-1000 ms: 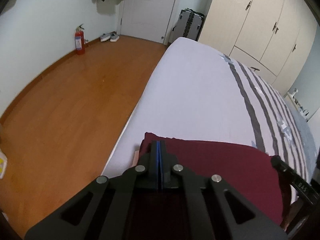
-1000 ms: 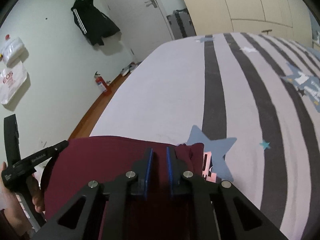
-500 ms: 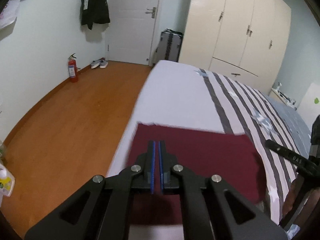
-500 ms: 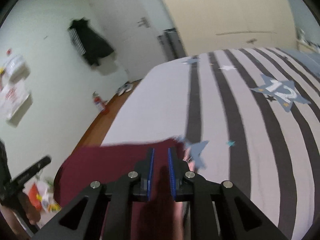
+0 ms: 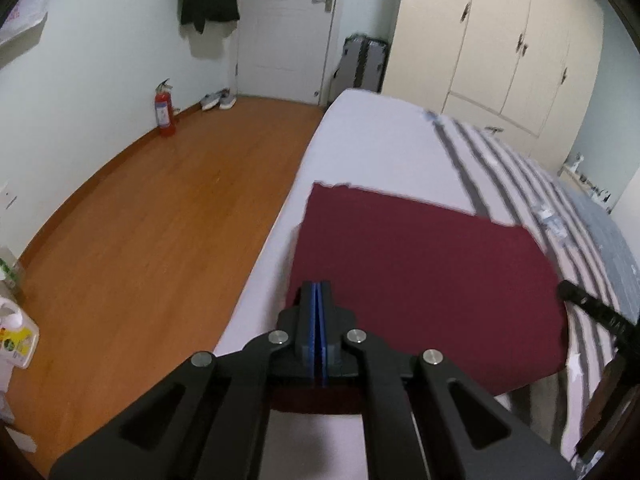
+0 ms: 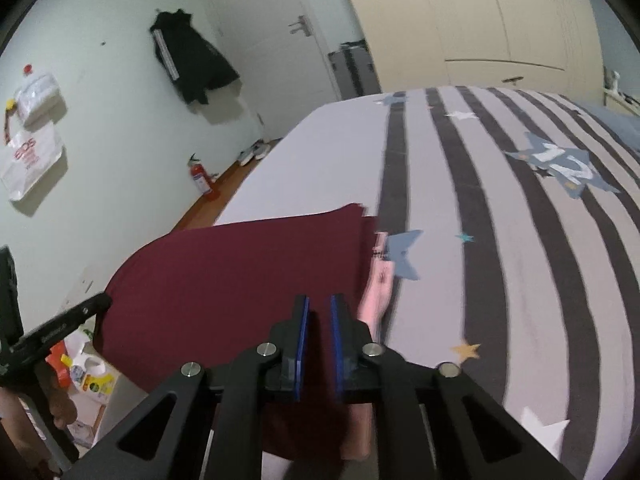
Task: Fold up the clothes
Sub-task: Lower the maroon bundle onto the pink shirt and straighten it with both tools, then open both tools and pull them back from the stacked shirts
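Now the maroon garment [image 5: 420,272] lies folded as a flat rectangle on the bed [image 5: 372,140], at the mattress's near edge by the wooden floor [image 5: 152,216]. Compared with one second ago, more of it shows ahead of both grippers. Left gripper [image 5: 317,322]: jaws fully closed, empty, near garment's 7 o'clock corner. Right gripper [image 6: 317,340]: jaws slightly parted, clear of the fabric, near its 5 o'clock edge
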Available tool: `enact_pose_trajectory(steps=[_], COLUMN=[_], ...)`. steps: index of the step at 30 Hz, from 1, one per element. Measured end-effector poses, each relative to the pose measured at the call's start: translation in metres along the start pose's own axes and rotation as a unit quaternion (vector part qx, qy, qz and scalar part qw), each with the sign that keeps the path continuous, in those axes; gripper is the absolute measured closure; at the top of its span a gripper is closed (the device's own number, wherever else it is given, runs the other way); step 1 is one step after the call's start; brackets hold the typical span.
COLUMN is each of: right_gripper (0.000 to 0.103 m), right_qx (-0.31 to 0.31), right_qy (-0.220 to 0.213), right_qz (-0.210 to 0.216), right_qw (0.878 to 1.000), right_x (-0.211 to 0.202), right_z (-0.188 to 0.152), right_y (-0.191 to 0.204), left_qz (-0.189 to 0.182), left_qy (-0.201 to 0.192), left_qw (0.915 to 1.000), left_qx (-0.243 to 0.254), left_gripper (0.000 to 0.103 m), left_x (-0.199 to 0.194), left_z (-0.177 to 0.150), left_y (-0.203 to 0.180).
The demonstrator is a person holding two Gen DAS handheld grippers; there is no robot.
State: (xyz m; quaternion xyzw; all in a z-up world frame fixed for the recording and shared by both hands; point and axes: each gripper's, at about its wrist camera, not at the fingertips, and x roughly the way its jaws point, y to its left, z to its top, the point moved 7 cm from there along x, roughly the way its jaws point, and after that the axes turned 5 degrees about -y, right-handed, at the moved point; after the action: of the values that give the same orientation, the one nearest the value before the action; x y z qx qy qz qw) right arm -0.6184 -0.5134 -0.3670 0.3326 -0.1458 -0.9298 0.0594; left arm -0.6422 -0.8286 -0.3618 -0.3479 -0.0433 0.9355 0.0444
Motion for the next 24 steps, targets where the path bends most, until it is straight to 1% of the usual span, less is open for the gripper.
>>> enact_pose_trajectory(steps=[2, 3, 7, 8, 9, 11, 12, 13, 15, 16, 17, 19, 20, 22, 24], right_gripper=[0.083, 0.078, 0.078, 0.078, 0.077, 0.068, 0.051, 0.041, 0.039, 0.037, 0.036, 0.029, 0.026, 0.016, 0.016], right_qx=[-0.002, -0.007, -0.025, -0.031, -0.036, -0.045, -0.050, -0.055, -0.061, -0.063, -0.063, -0.060, -0.058, -0.056, -0.059], right_qy=[0.009, 0.011, 0.001, 0.000, -0.001, -0.002, -0.004, -0.010, -0.018, -0.019, -0.019, -0.018, -0.018, -0.021, -0.025], right_qz=[-0.006, -0.009, -0.009, -0.005, 0.000, 0.009, 0.009, 0.010, 0.024, 0.025, 0.025, 0.027, 0.026, 0.024, 0.021], right_qw=[1.000, 1.000, 1.000, 1.000, 0.999, 0.999, 0.999, 0.998, 0.998, 0.998, 0.998, 0.998, 0.998, 0.998, 0.998], right_x=[0.002, 0.000, -0.020, -0.028, -0.036, -0.055, -0.066, -0.080, -0.104, -0.117, -0.129, -0.152, -0.165, -0.191, -0.218], right_z=[-0.003, -0.004, 0.001, 0.001, 0.001, 0.001, 0.000, -0.001, -0.002, -0.003, -0.005, -0.009, -0.012, -0.018, -0.024], right_y=[-0.011, -0.014, -0.013, -0.012, -0.011, -0.007, -0.005, -0.003, 0.000, 0.000, -0.002, -0.007, -0.010, -0.016, -0.025], left_qz=[0.008, 0.012, 0.033, 0.034, 0.030, 0.024, 0.021, 0.018, 0.007, 0.000, -0.005, -0.014, -0.014, -0.009, 0.001], left_qy=[0.007, 0.008, 0.006, 0.005, 0.002, -0.008, -0.016, -0.020, -0.035, -0.041, -0.043, -0.048, -0.051, -0.054, -0.059], left_qw=[0.9999, 0.9999, 0.9994, 0.9994, 0.9995, 0.9997, 0.9996, 0.9996, 0.9991, 0.9988, 0.9986, 0.9981, 0.9980, 0.9980, 0.9978], left_qx=[0.001, -0.001, -0.008, -0.008, -0.006, -0.002, -0.004, -0.008, -0.021, -0.027, -0.030, -0.035, -0.035, -0.033, -0.030], left_gripper=[0.101, 0.101, 0.101, 0.100, 0.097, 0.086, 0.072, 0.053, 0.034, 0.030, 0.029, 0.024, 0.022, 0.019, 0.016], left_x=[0.003, 0.000, -0.021, -0.030, -0.040, -0.064, -0.077, -0.086, -0.111, -0.124, -0.135, -0.159, -0.172, -0.194, -0.218], left_z=[-0.002, -0.001, 0.002, 0.001, 0.000, -0.002, -0.003, -0.004, -0.008, -0.010, -0.015, -0.023, -0.029, -0.039, -0.052], left_y=[0.005, 0.006, 0.001, -0.004, -0.011, -0.026, -0.035, -0.041, -0.058, -0.068, -0.078, -0.099, -0.111, -0.129, -0.147])
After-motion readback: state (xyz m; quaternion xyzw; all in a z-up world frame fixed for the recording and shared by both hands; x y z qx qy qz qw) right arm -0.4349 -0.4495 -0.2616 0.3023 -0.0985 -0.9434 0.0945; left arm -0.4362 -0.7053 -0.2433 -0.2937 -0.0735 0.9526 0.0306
